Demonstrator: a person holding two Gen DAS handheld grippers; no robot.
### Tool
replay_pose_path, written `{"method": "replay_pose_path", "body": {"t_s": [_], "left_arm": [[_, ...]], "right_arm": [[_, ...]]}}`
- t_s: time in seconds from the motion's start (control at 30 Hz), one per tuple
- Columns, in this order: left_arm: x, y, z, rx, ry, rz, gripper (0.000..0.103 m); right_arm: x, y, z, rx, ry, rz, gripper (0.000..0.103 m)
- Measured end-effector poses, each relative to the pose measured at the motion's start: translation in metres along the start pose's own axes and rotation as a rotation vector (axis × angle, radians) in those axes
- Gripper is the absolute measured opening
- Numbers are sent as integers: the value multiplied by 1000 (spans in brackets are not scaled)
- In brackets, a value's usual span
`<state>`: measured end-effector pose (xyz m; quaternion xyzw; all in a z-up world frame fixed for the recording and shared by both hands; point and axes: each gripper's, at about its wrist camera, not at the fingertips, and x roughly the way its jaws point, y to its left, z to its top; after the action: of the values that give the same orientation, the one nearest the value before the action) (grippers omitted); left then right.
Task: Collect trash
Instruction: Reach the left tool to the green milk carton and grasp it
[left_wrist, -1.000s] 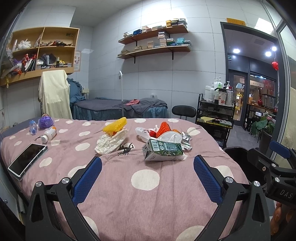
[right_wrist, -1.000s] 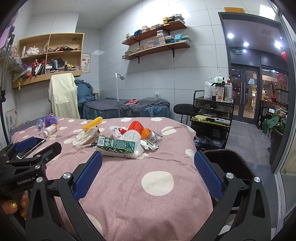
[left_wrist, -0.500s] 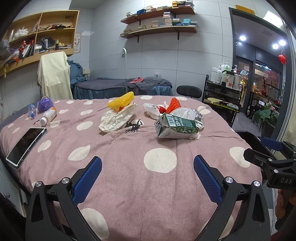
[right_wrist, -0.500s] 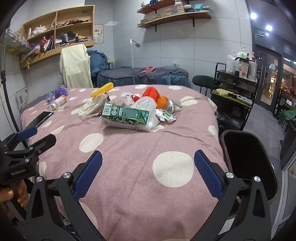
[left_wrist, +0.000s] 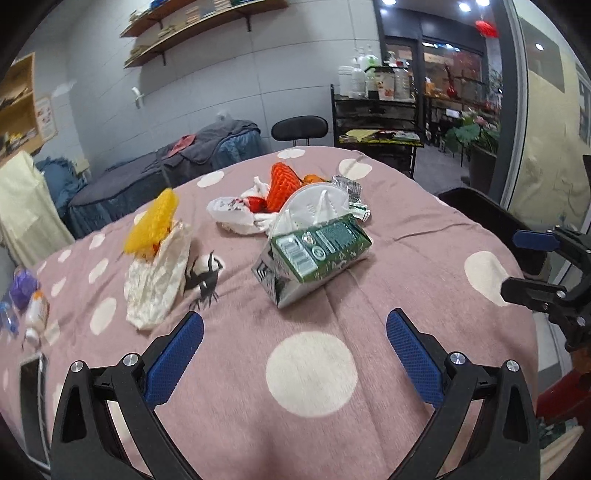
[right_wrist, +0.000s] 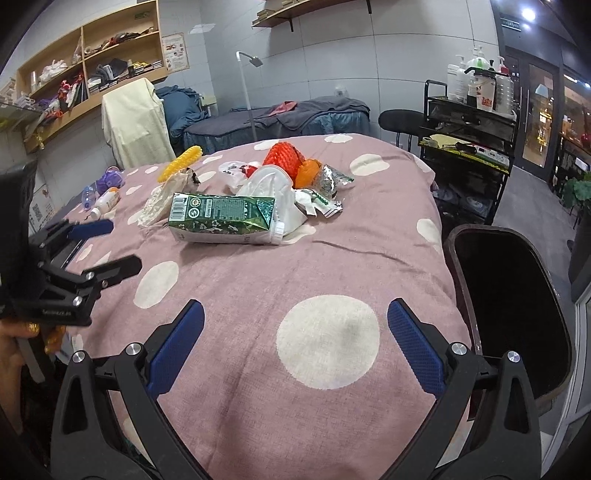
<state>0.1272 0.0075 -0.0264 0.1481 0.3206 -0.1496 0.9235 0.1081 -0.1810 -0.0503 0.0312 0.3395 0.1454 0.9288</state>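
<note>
Pink polka-dot cloth covered the table (right_wrist: 332, 280), and every bit of the trash sat toward the far side of it. Starting at ten o'clock in the right wrist view, the left gripper (right_wrist: 99, 245) hung over the near-left edge, its blue-tipped fingers spread apart and holding nothing. Further out at eleven o'clock lay a small white bottle (right_wrist: 105, 201) and a purple object (right_wrist: 110, 177), then a yellow foam net (right_wrist: 181, 168) resting on a crumpled paper wrapper (right_wrist: 160, 203). At twelve o'clock, the green carton (right_wrist: 221, 218) lay flat on its side, cap end pointing right, touching the white face mask (right_wrist: 273, 188) behind it. Beyond the mask were a red foam net (right_wrist: 284, 157), an orange piece (right_wrist: 308, 173) and a silver foil wrapper (right_wrist: 330, 181), all bunched together. In the foreground the right gripper (right_wrist: 295, 343) was open wide over a white dot, empty, well short of the carton. Over at three o'clock, the black bin (right_wrist: 513, 295) stood just beside the table's right edge. From the left wrist view the left gripper (left_wrist: 295, 350) likewise gaped, carton (left_wrist: 314, 254) at twelve o'clock ahead of it.
</note>
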Motion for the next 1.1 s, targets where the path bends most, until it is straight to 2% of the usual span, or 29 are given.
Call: {"method": "replay_pose_path", "body": {"t_s": [0.07,0.17,0.23,0.37,0.5,0.7,0.8,0.83,0.9,1.1], "left_arm": [[9,-2,19,78,21,-5,97],[30,-5,42,190,94,-49,97],[46,-12,53,280,165,-111,97],[79,-12,64,306,302,-177,94],[106,-20,67,370,392,-167,84],[132,-24,68,422,521,-208,84],[140,-24,67,440,541,-229,80],[140,-23,69,428,545,-245,69],[141,-20,73,406,541,-252,60],[134,-18,70,378,494,-250,58]], "right_arm": [[0,-1,0,1,2,3,98],[0,-2,0,6,7,11,98],[0,-2,2,6,4,16,98],[0,-5,5,4,-6,11,98],[0,-10,8,7,-6,4,98],[3,-13,10,9,-6,3,98],[5,-15,10,17,-4,9,98],[5,-15,10,18,-4,9,98],[6,-14,10,14,-5,6,98],[9,-13,15,-14,-6,0,98]]}}
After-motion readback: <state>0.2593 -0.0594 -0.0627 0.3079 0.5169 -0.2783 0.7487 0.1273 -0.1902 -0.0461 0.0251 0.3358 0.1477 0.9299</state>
